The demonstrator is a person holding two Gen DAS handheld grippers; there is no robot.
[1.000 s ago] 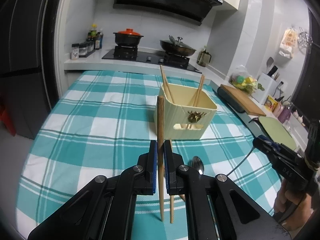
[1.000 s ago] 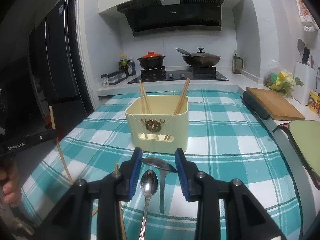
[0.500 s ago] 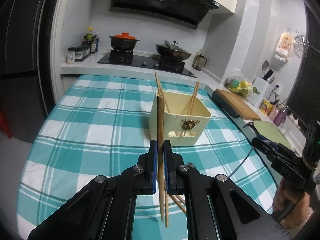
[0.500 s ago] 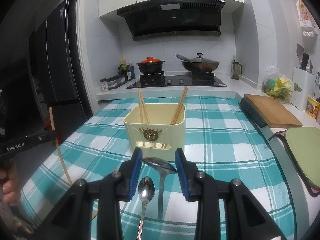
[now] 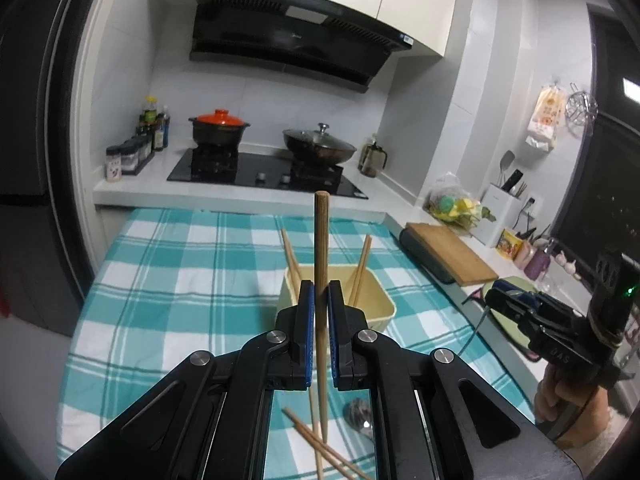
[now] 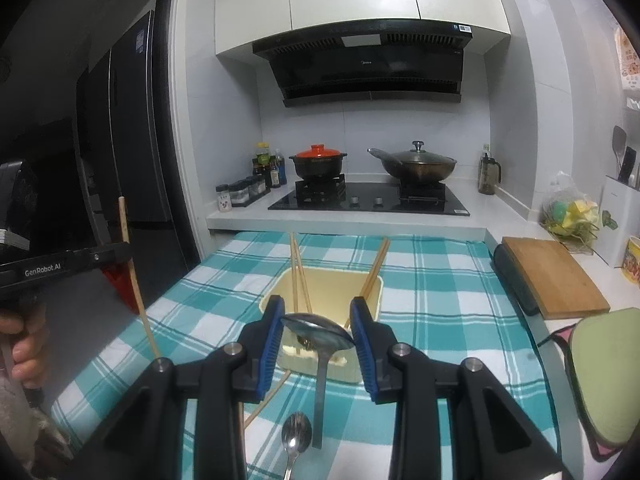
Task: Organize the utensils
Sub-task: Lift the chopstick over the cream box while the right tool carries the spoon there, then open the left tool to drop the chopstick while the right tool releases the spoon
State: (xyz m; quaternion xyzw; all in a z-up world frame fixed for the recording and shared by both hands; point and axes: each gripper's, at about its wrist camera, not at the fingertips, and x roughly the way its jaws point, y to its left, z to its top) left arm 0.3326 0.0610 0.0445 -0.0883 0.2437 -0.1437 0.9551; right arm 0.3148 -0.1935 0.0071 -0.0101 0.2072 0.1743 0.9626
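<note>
A: What have the left tongs (image 5: 320, 300) got?

B: They're clenched on one chopstick (image 5: 321, 240), held upright above the bench (image 5: 168, 280).

A: And the right tongs (image 6: 318, 330)?

B: Clamped on a ladle (image 6: 318, 334), handle hanging down. The cream holder (image 6: 332, 292) sits mid-bench with chopsticks leaning in its far corners. A spoon (image 6: 296, 438) and loose chopsticks (image 5: 316, 444) lie near the front edge.

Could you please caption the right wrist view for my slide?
Right gripper holds a metal spoon by its bowl above the cream utensil box on a teal checked tablecloth.
</note>
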